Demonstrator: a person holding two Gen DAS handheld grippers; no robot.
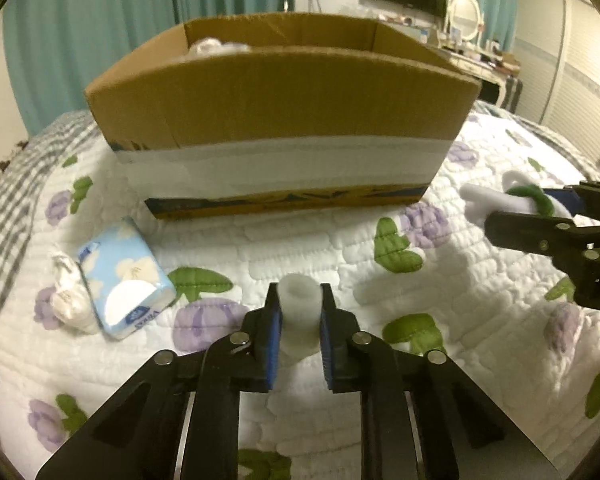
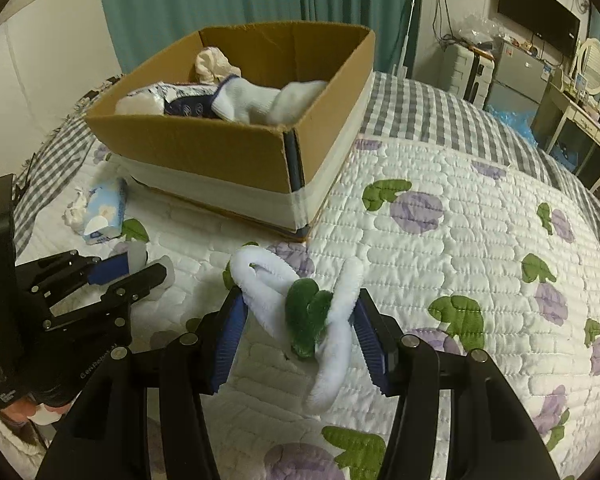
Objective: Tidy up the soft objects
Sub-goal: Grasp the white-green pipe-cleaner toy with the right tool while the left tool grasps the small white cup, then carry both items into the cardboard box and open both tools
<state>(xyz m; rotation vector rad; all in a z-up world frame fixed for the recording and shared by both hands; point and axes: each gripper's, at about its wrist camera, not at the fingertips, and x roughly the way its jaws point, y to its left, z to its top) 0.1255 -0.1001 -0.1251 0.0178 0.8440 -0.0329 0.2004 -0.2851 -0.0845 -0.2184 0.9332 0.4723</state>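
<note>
2 grippers, 1 item each (foam roll [image 1: 299, 312], fuzzy twist [image 2: 300, 312]).

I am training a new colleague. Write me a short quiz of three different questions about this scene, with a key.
1. True or false: the cardboard box is empty.
2. What does the left hand-held gripper hold? A) white foam cylinder B) tissue pack C) sock
3. Fill in: the right hand-held gripper grips a white and ____ fuzzy loop toy.

Key: 1 false, socks lie inside; 2 A; 3 green.
</note>
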